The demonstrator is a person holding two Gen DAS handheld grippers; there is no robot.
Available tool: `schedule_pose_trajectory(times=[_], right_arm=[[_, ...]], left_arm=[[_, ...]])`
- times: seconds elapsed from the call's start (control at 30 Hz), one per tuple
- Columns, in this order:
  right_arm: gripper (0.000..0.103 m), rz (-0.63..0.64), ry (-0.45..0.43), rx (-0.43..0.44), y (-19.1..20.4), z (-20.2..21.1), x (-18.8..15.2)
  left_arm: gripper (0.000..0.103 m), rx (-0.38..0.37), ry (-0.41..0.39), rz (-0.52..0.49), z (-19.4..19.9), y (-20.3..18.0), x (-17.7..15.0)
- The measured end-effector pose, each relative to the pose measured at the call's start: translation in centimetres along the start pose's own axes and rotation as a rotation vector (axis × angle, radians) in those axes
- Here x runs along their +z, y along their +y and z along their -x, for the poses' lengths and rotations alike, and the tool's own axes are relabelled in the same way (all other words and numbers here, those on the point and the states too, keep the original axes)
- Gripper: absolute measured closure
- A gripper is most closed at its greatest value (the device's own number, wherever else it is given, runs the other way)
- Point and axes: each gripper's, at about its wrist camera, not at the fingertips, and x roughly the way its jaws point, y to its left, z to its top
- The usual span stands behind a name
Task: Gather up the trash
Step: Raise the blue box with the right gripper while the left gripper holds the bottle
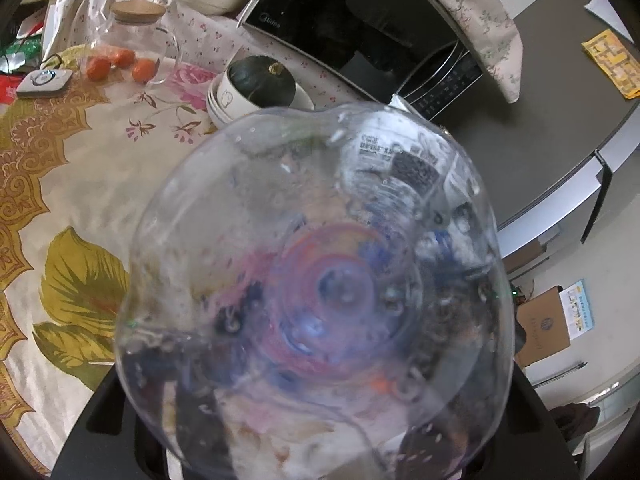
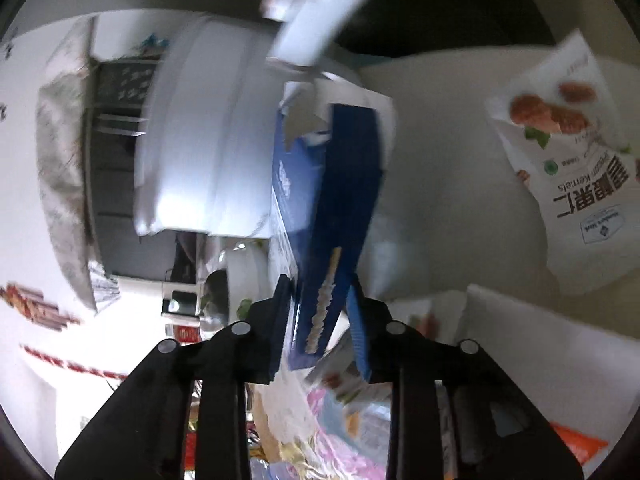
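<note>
Blue carton (image 2: 332,216) is sitting clamped in your right tool (image 2: 320,320); left tool is gripping the clear bottle (image 1: 312,292); pecan bag (image 2: 568,168) ahead is waiting.

Three oranges (image 1: 120,65), one glass jar (image 1: 134,46), one squash (image 1: 262,80).

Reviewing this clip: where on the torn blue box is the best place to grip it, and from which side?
Grip the blue box at its intact near end, across its two broad faces, coming from below. The far end is torn and ragged, likely to crumple. The right gripper fingers already flank that near end.
</note>
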Motion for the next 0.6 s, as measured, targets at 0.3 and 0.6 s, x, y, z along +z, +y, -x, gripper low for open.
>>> schedule_pose_trajectory(times=[0.3,0.6], right_arm=[[0.081,0.158,-0.032,-0.035,3.7,3.7,-1.7],[0.081,0.264,-0.028,-0.063,4.5,7.7,-4.3]], left_arm=[[0.053,-0.035,-0.043,0.003,2.2,-0.2,0.3],[0.053,-0.08,-0.068,-0.003,3.8,-0.8,0.4]])
